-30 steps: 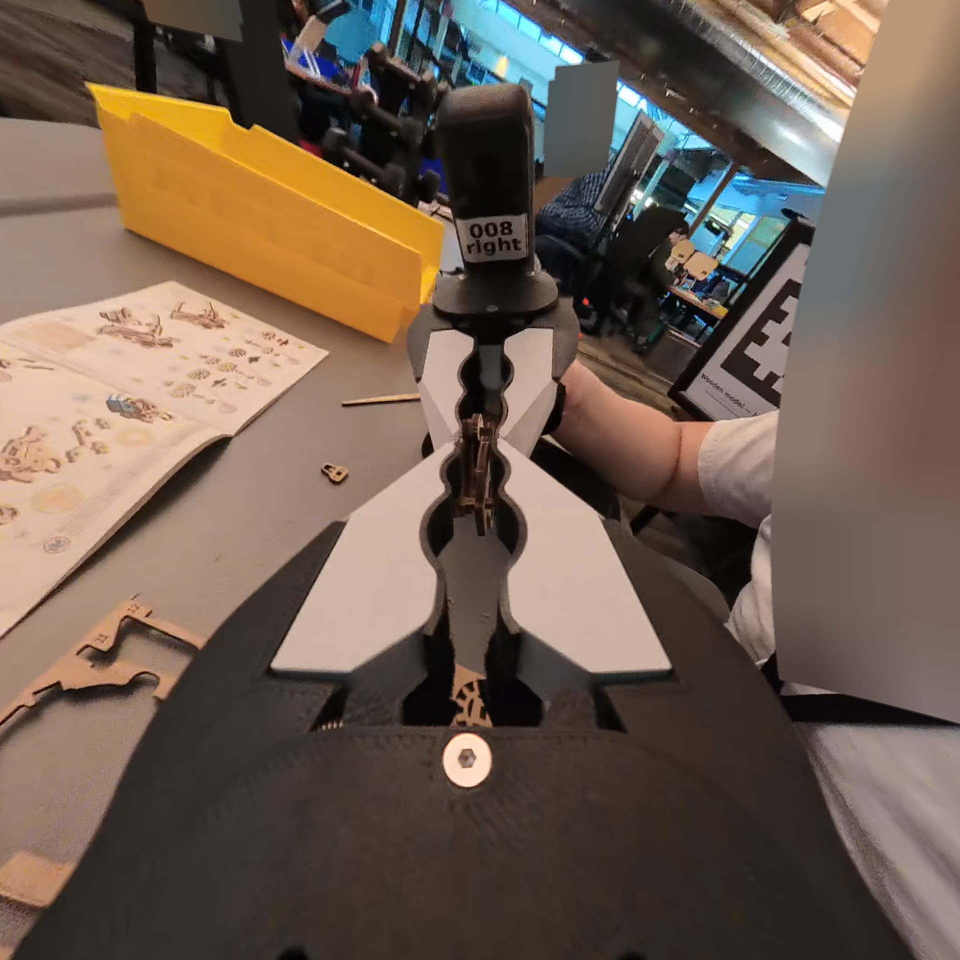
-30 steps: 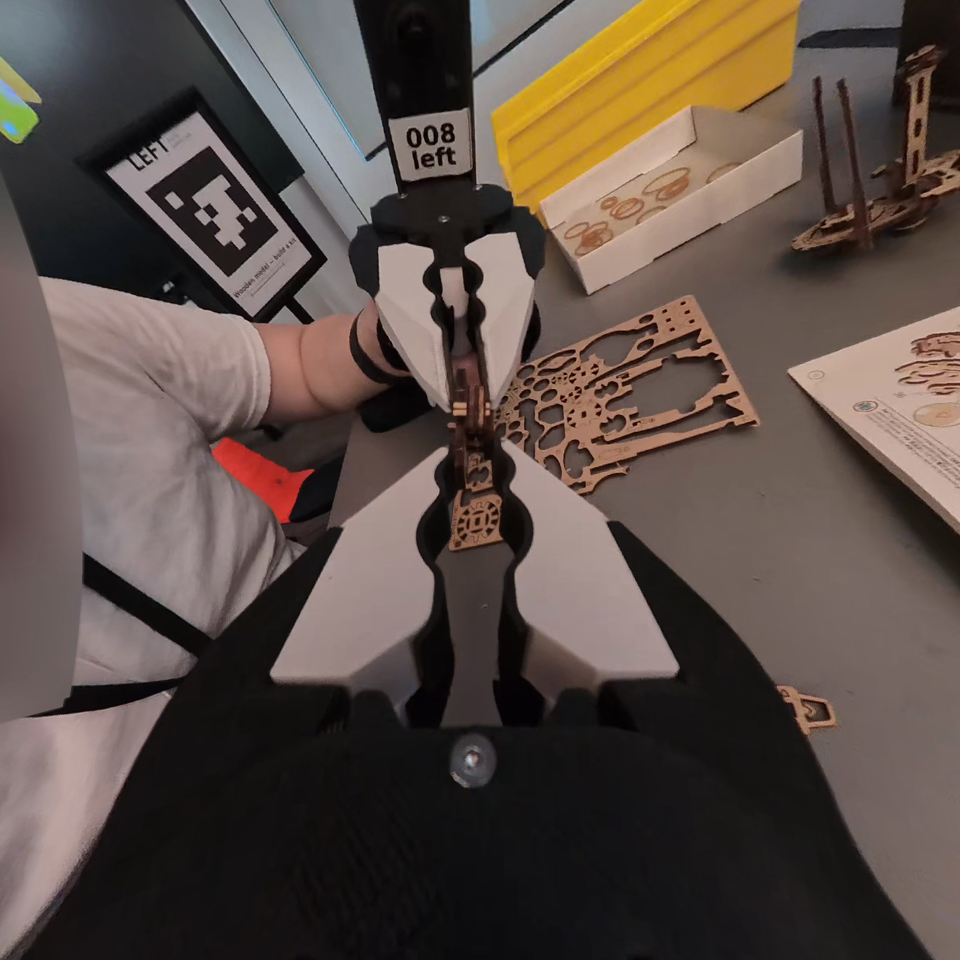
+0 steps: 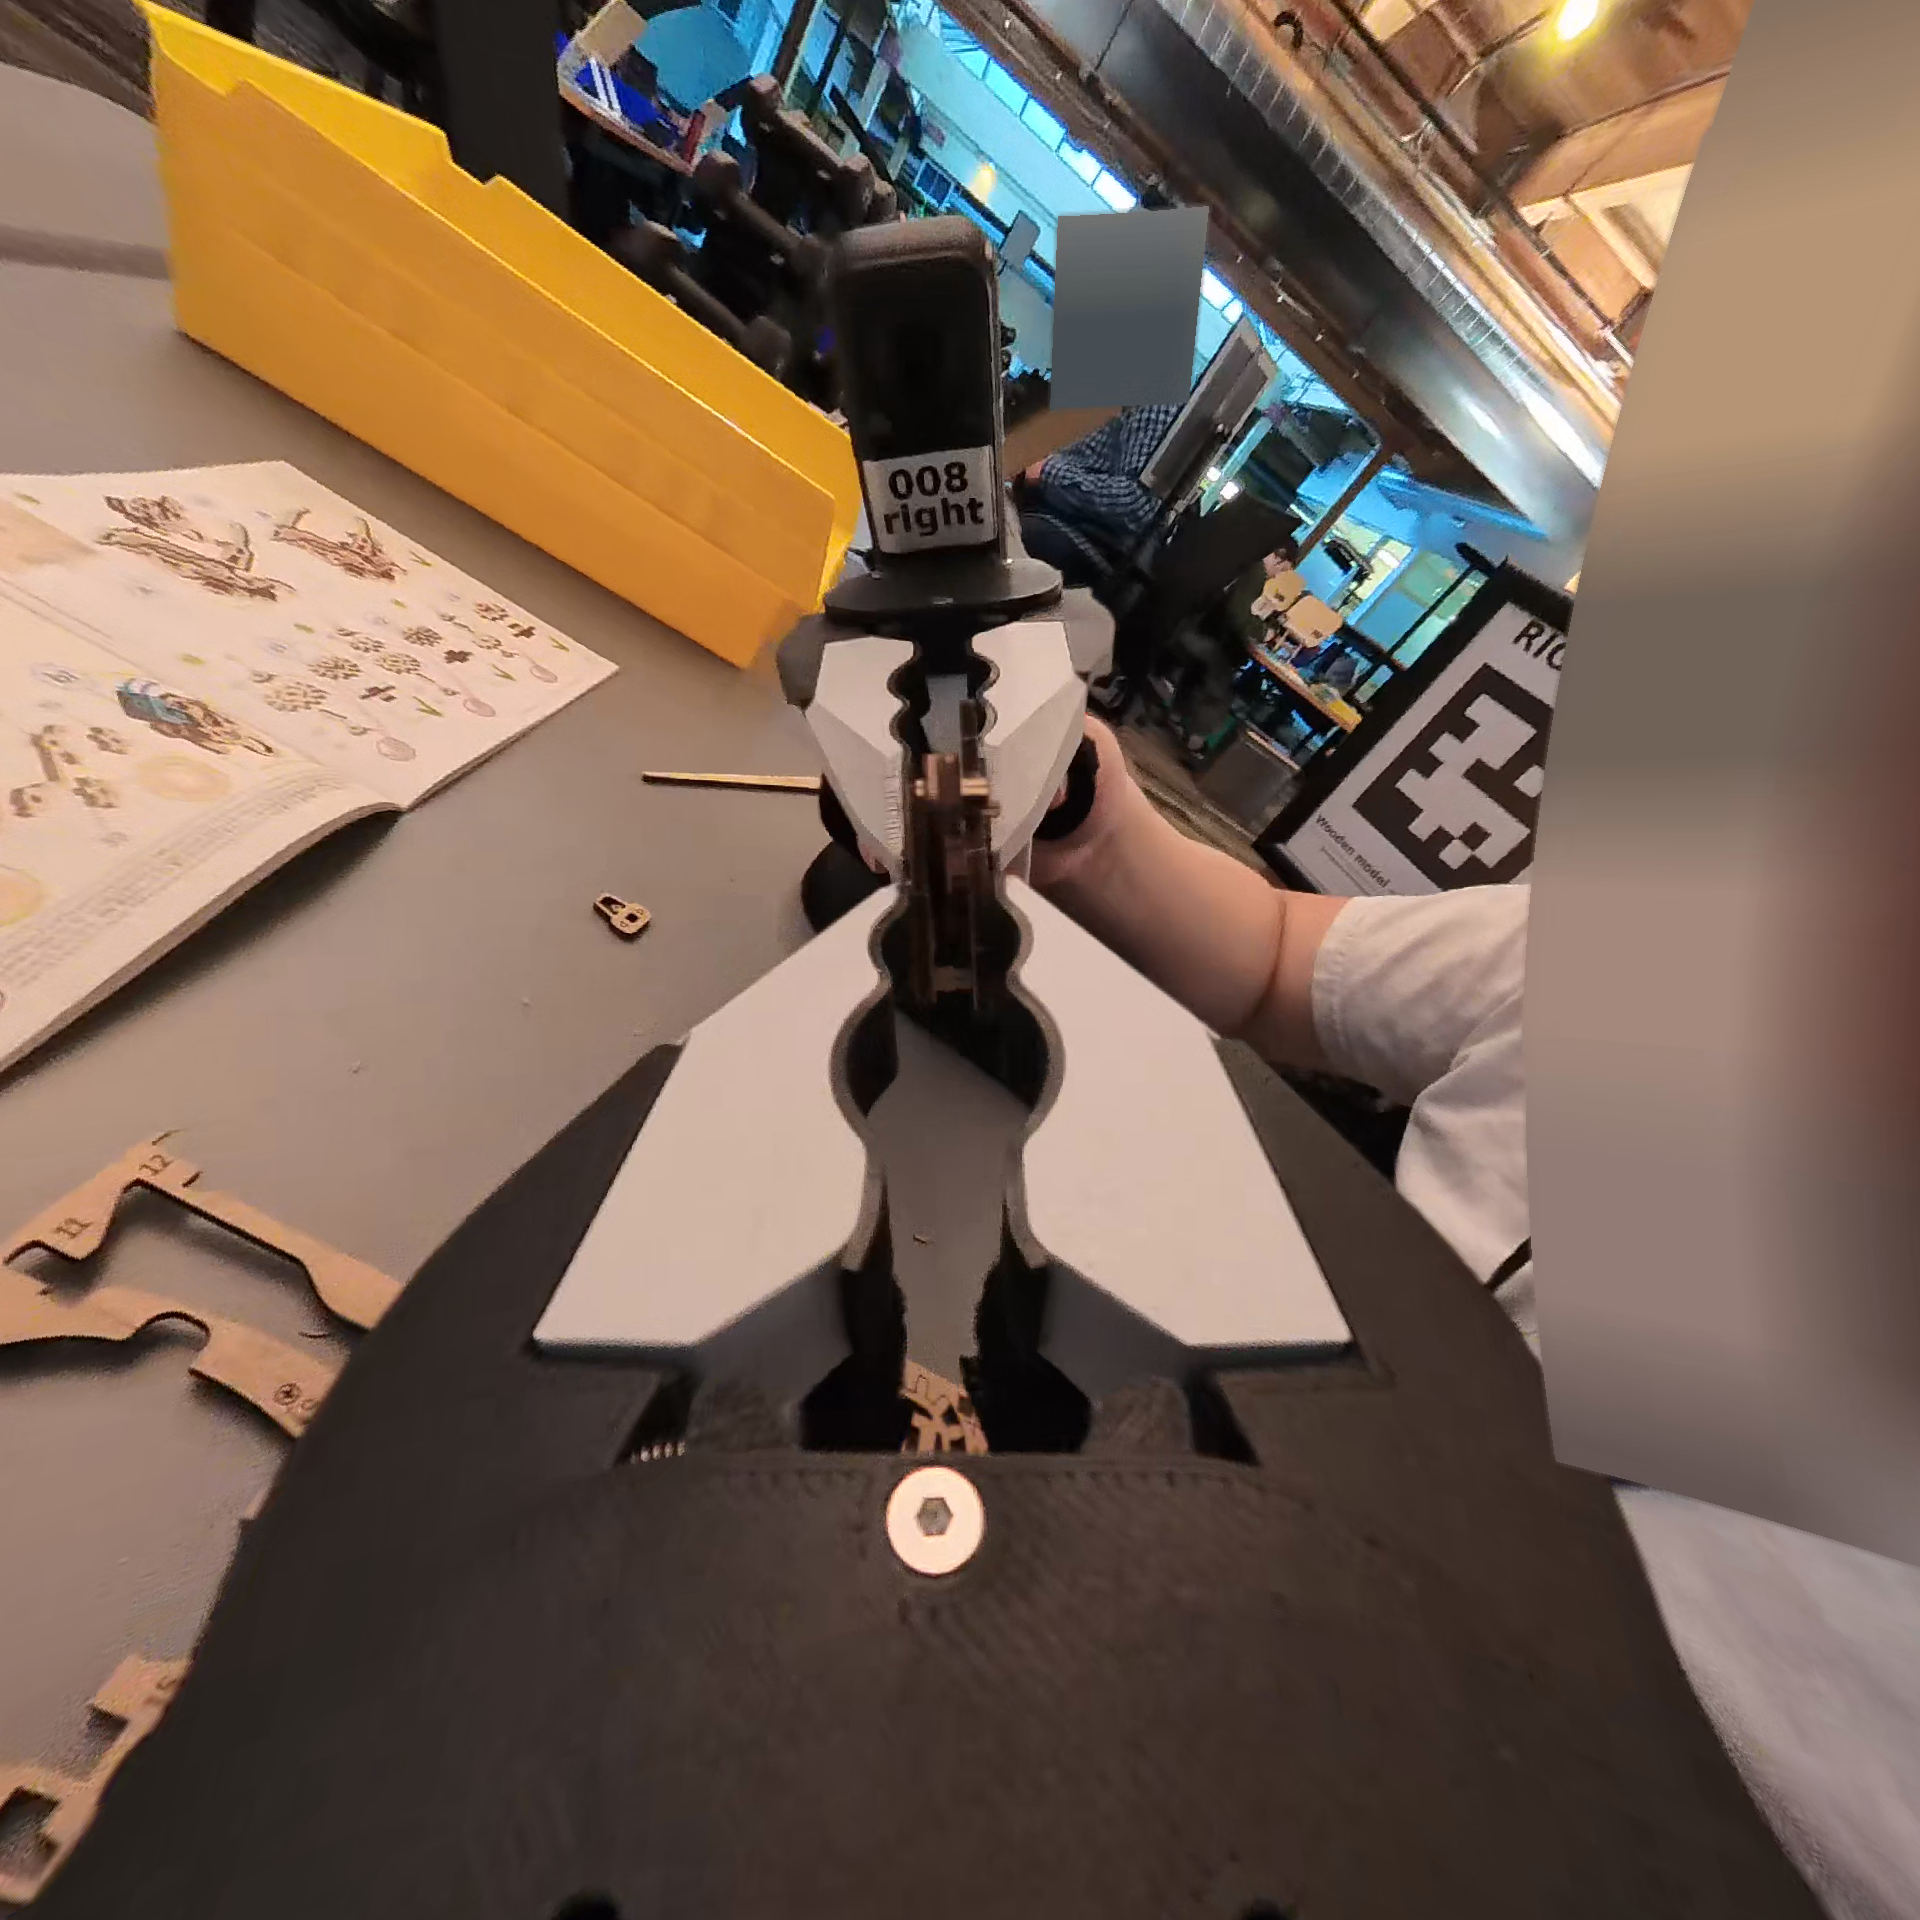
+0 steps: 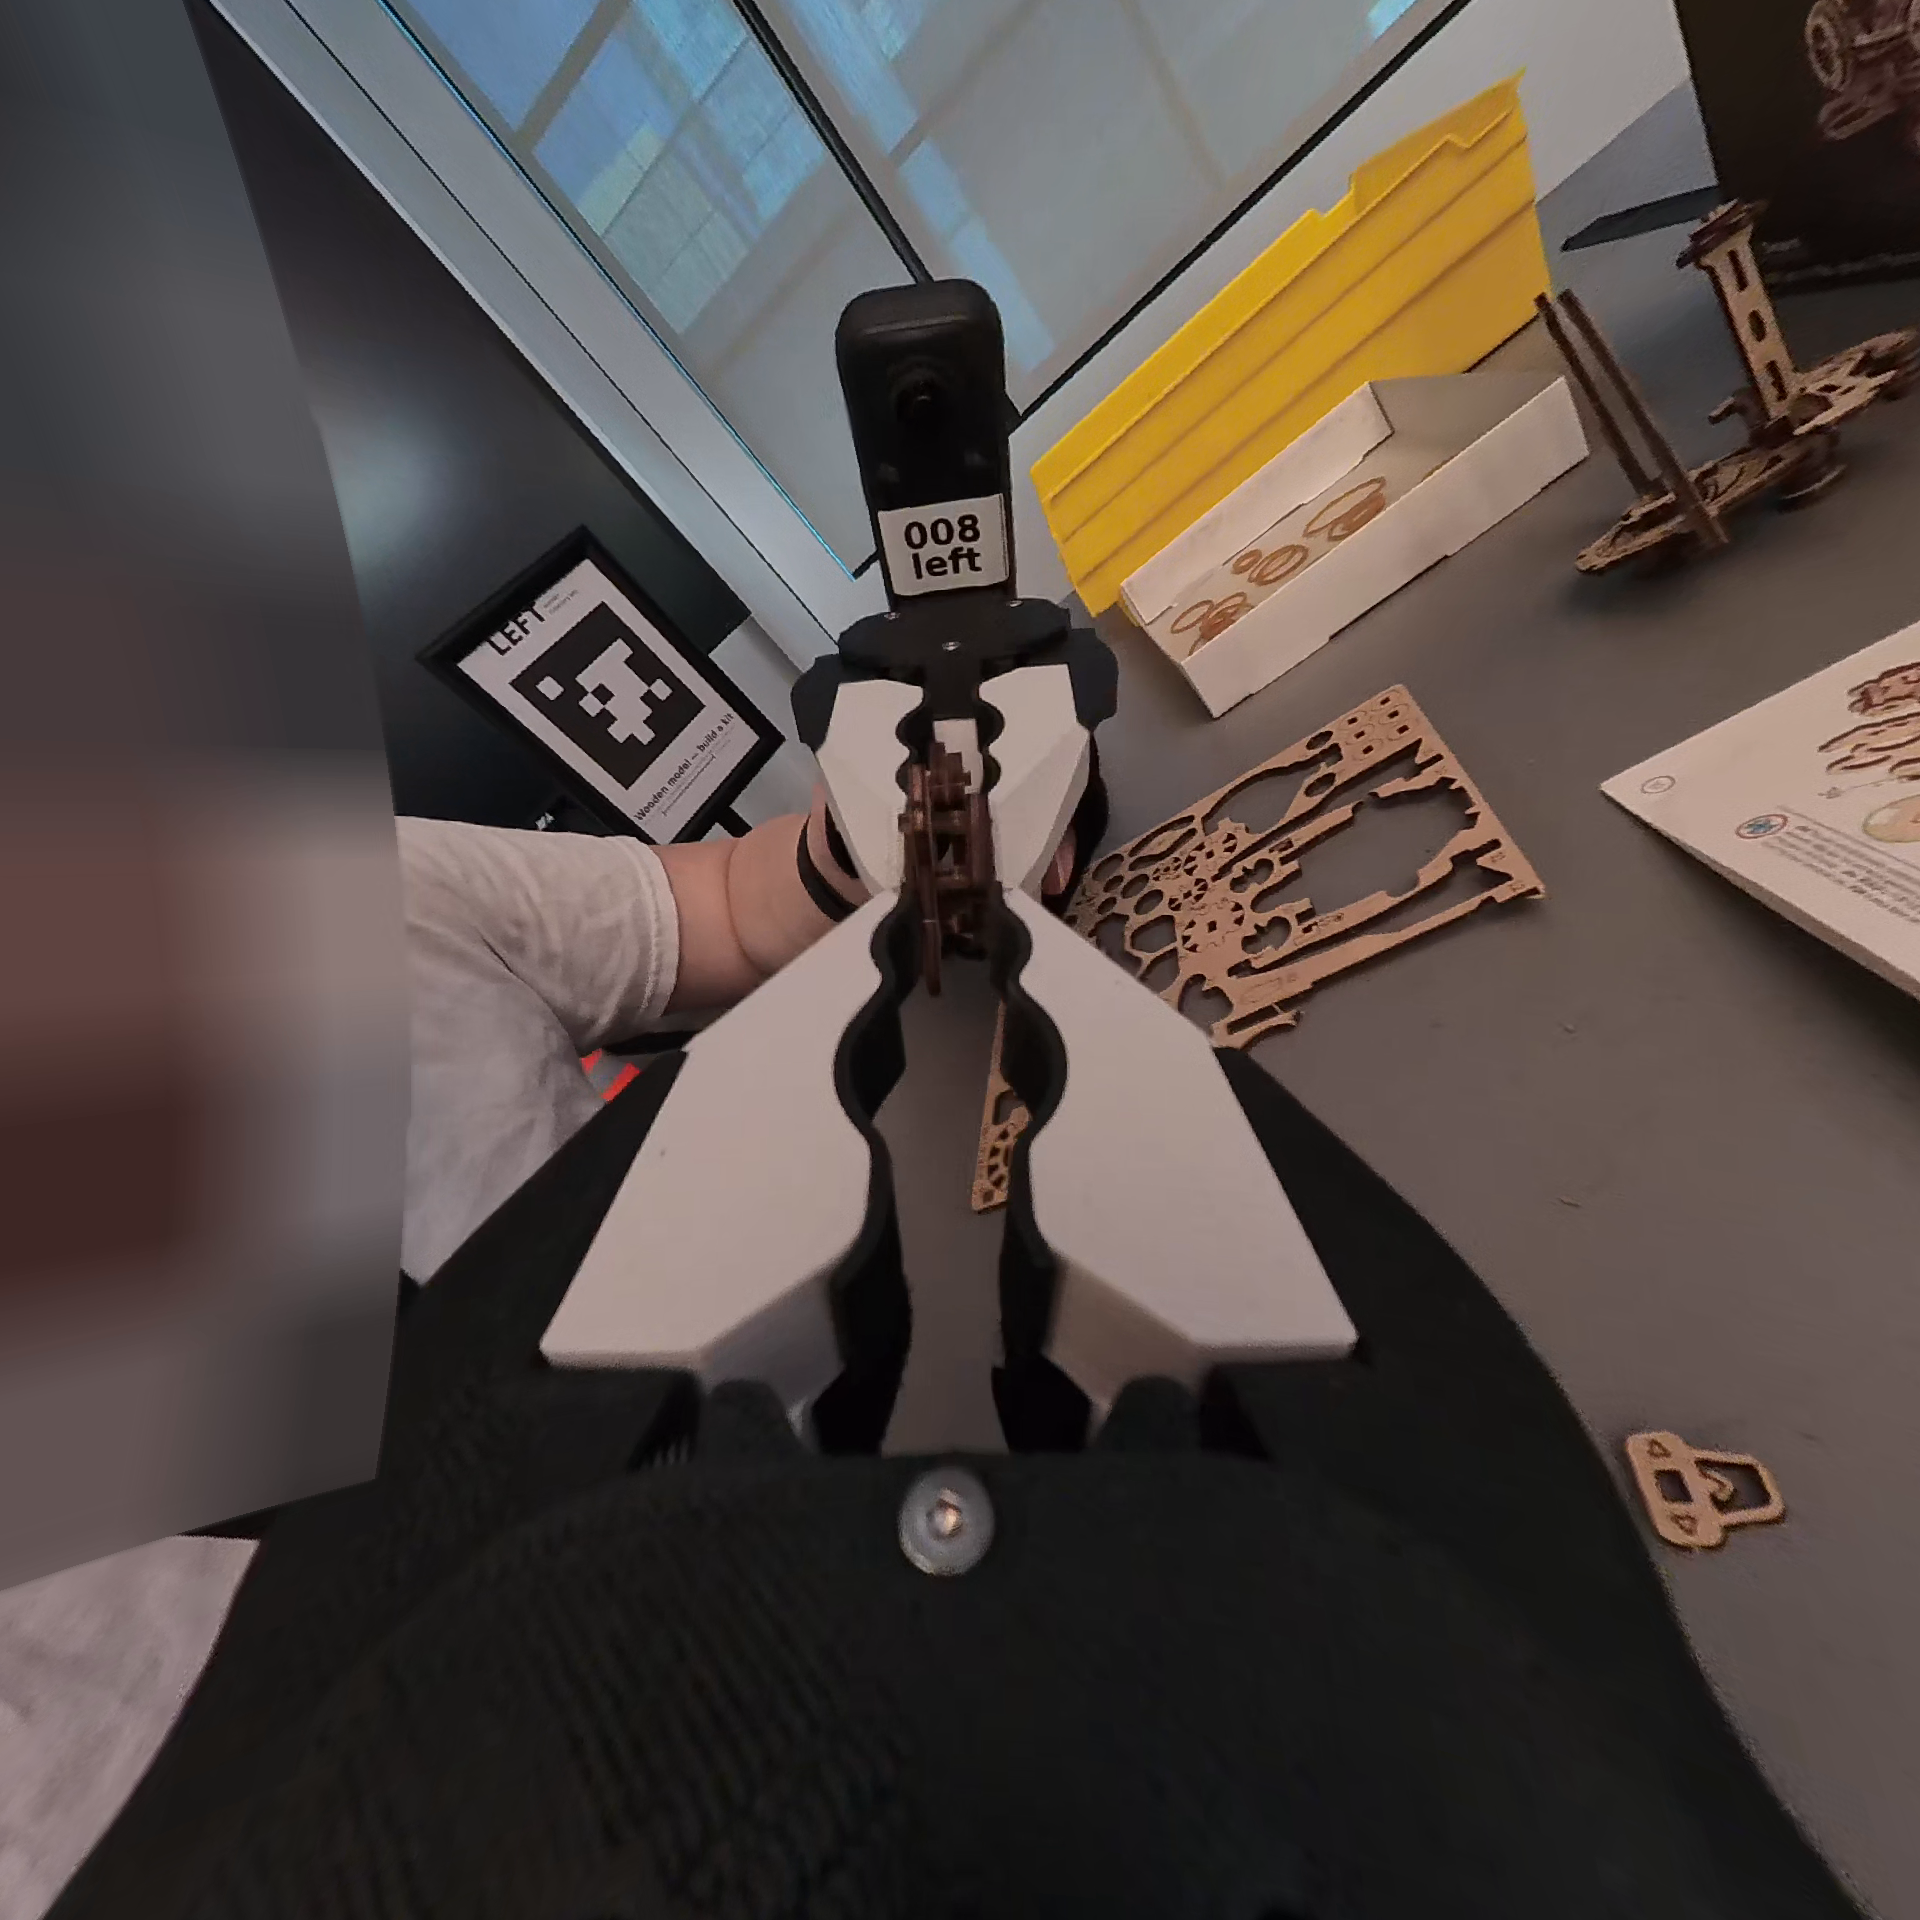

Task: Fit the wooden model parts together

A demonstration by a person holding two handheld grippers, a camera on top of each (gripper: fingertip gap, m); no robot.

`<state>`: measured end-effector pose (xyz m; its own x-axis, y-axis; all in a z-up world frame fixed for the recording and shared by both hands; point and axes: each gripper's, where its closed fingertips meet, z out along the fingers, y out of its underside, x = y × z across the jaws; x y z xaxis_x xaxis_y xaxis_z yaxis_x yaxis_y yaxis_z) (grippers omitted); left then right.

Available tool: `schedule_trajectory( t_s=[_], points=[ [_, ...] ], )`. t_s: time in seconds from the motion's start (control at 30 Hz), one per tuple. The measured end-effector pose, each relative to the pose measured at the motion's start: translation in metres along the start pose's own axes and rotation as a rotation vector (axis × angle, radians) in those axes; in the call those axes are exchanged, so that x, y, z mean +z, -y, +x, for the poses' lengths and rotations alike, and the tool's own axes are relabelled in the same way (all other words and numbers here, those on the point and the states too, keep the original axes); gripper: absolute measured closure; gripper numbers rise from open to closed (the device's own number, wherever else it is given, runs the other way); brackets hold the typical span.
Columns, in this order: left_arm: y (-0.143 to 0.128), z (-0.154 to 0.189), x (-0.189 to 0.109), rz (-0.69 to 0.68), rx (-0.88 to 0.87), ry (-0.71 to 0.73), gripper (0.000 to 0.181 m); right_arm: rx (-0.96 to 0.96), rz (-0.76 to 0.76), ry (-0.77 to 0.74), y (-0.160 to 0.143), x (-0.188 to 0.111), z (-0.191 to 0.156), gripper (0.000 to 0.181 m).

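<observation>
A small brown wooden assembly (image 3: 943, 831) of flat laser-cut parts is held between my two grippers, which face each other tip to tip above the grey table (image 3: 436, 997). My left gripper (image 3: 943, 902) is shut on the near end of it. My right gripper (image 3: 948, 800) is shut on the far end. In the right wrist view the same assembly (image 4: 935, 852) shows toothed gear-like edges, clamped between my right gripper (image 4: 943, 925) and my left gripper (image 4: 948, 800). How the parts join is hidden by the fingers.
A yellow bin (image 3: 468, 343), an open instruction booklet (image 3: 208, 675), punched-out wooden sheets (image 4: 1299, 862) (image 3: 156, 1278), a small loose wooden piece (image 4: 1699, 1496), a thin stick (image 3: 727, 779), a white box of wooden rings (image 4: 1351, 551) and a partly built wooden model (image 4: 1745, 416) lie on the table. Less than 4 cm separates the two grippers' tips.
The two grippers have come closer together, pressing the wooden parts into each other. Both have lifted and tilted a little. Both stay shut.
</observation>
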<state>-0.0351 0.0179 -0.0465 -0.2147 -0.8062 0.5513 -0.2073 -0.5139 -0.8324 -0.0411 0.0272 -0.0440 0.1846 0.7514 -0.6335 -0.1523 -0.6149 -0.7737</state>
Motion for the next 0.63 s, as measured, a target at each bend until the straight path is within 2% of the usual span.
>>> schedule_trajectory(
  t_s=[0.13,0.3,0.63],
  points=[
    [0.008,0.000,-0.005,0.053,-0.053,-0.031,0.162,0.101,0.026,0.029,0.002,-0.002,0.002,0.172],
    [0.013,-0.004,-0.009,0.082,-0.105,-0.041,0.163,0.227,0.068,0.084,0.005,-0.004,0.004,0.172],
    [0.012,0.000,-0.007,0.087,-0.107,-0.069,0.165,0.219,0.133,0.070,0.014,-0.007,0.003,0.172]
  ],
)
